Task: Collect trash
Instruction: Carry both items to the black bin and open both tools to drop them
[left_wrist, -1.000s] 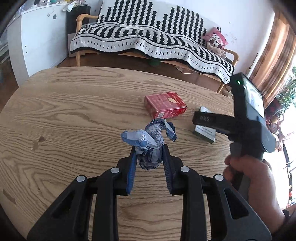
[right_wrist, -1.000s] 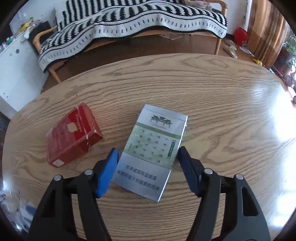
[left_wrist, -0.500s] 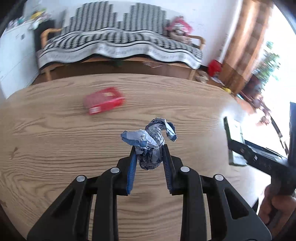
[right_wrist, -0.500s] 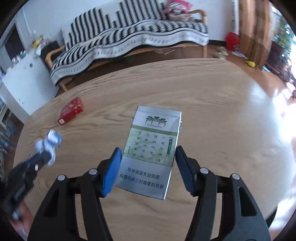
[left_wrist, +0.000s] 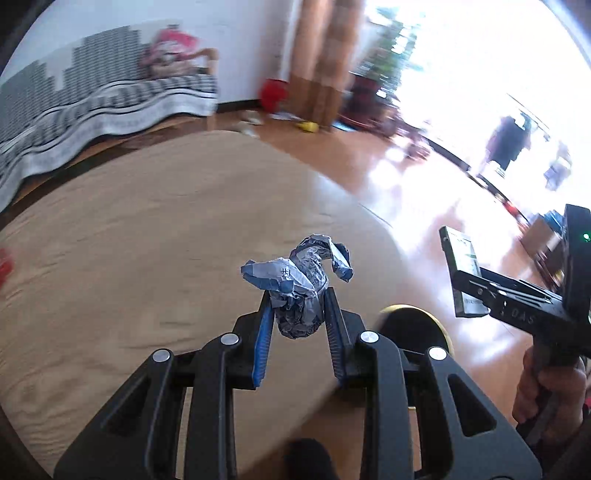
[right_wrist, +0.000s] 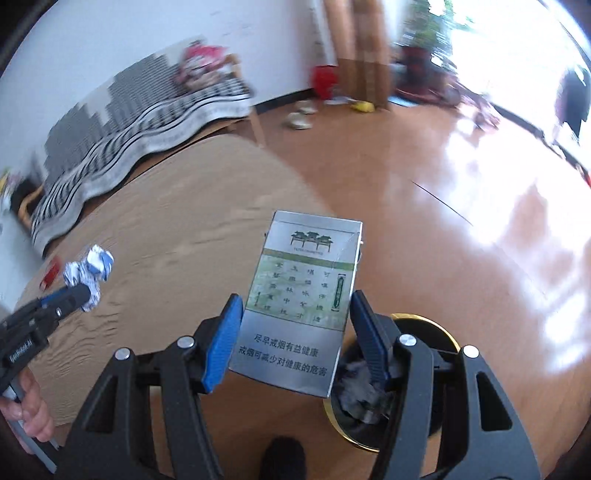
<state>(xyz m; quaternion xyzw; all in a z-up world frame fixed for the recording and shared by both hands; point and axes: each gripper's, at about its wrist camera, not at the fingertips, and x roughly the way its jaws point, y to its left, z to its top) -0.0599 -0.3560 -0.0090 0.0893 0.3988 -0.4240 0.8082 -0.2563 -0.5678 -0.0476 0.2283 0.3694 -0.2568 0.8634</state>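
My left gripper (left_wrist: 298, 314) is shut on a crumpled blue-and-white wrapper (left_wrist: 298, 284), held above the right edge of the round wooden table (left_wrist: 147, 236). My right gripper (right_wrist: 295, 325) is shut on a silver-and-green cigarette pack (right_wrist: 301, 299), held in the air over the floor beside the table. A black trash bin with a gold rim (right_wrist: 424, 384) stands on the floor just below and right of the pack, with crumpled paper inside. The bin's rim also shows in the left wrist view (left_wrist: 417, 321). The right gripper with the pack shows in the left wrist view (left_wrist: 465, 273).
A red cigarette pack (right_wrist: 50, 275) lies on the far left of the table. A sofa with a striped black-and-white cover (left_wrist: 92, 107) stands behind the table. The shiny wooden floor (right_wrist: 461, 206) spreads to the right, with a red bucket (right_wrist: 325, 81) by the curtain.
Both grippers have swung right, off the table's middle towards its right edge and the floor, each carrying its item. The trash bin has come into view below them.
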